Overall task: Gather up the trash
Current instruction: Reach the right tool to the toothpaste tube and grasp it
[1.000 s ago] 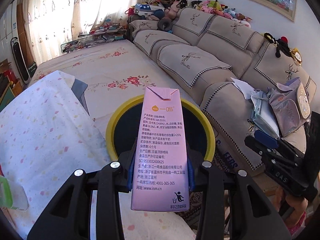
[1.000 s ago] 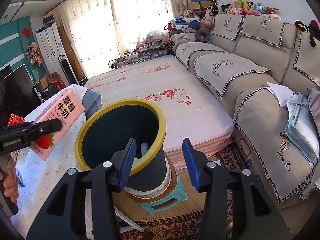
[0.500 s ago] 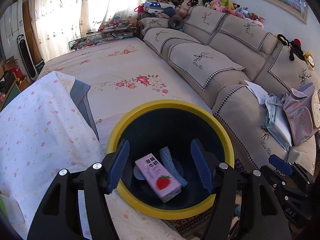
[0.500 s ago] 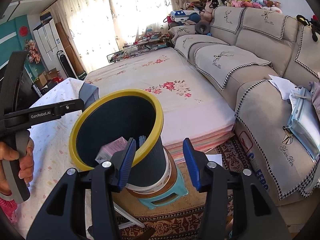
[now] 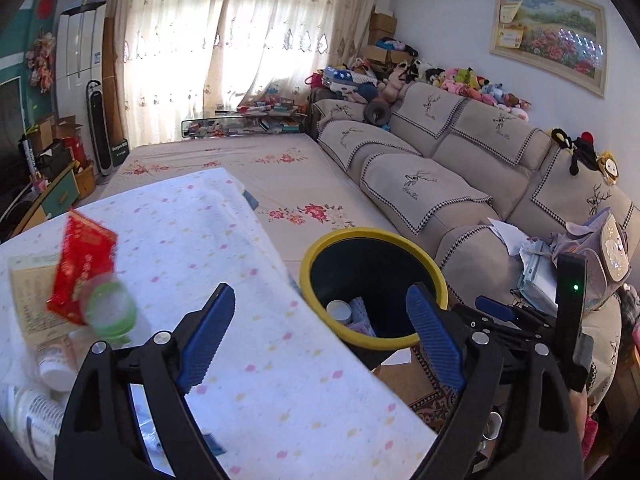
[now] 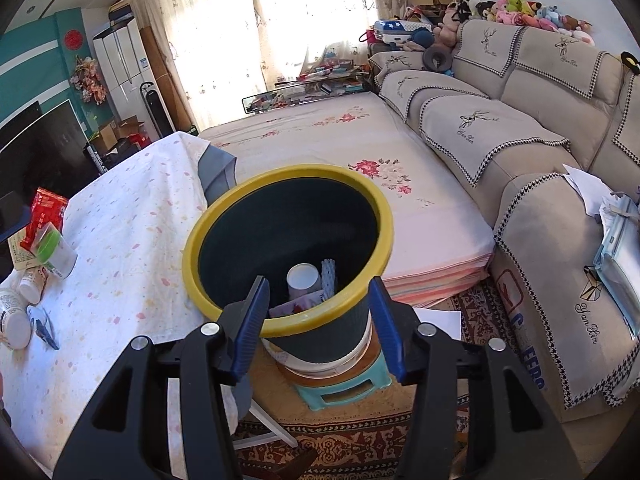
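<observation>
The left gripper (image 5: 320, 340) has just been opening and stands released with nothing between its fingers, because the pink carton (image 6: 298, 306) now lies inside the bin (image 6: 288, 322), whose near rim sits between the released right gripper (image 6: 318, 328) fingers.

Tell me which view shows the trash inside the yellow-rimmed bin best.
The right wrist view: it looks down into the bin, showing a white cup, a mesh sleeve and a pink carton. The left wrist view catches only a sliver of these behind the rim.
</observation>
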